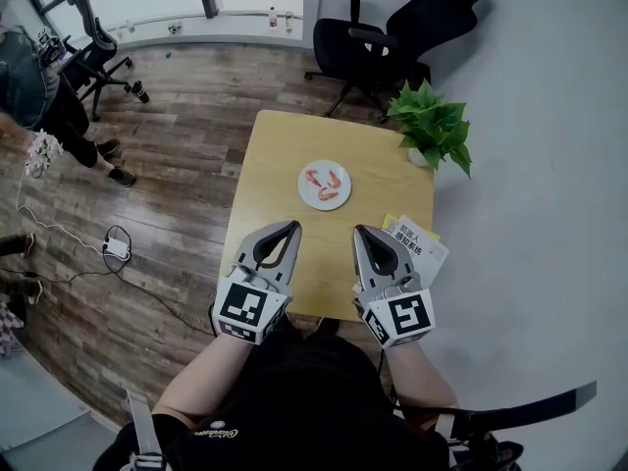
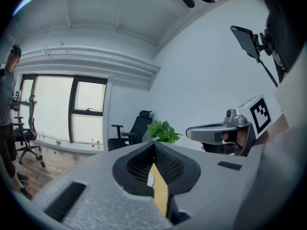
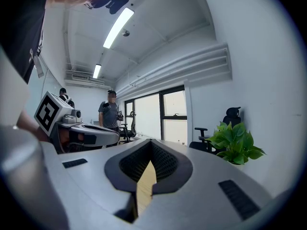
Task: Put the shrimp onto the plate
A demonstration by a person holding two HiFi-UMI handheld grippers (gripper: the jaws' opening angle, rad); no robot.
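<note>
A white plate [image 1: 325, 185] sits near the middle of the light wooden table [image 1: 275, 155], with orange-pink shrimp [image 1: 329, 194] lying on it. My left gripper [image 1: 293, 227] hovers over the table's near edge, left of and below the plate, its jaws closed with nothing between them. My right gripper [image 1: 359, 231] is level with it to the right, also shut and empty. Each gripper view looks along its own closed jaws, the left gripper [image 2: 154, 146] and the right gripper [image 3: 152, 145], with only a sliver of tabletop showing behind the tips.
A potted green plant [image 1: 432, 130] stands at the table's far right corner. A booklet [image 1: 417, 243] lies at the near right edge. Black office chairs [image 1: 378, 42] stand beyond the table. A person [image 1: 44, 116] stands far left, and a cable [image 1: 116, 248] lies on the wooden floor.
</note>
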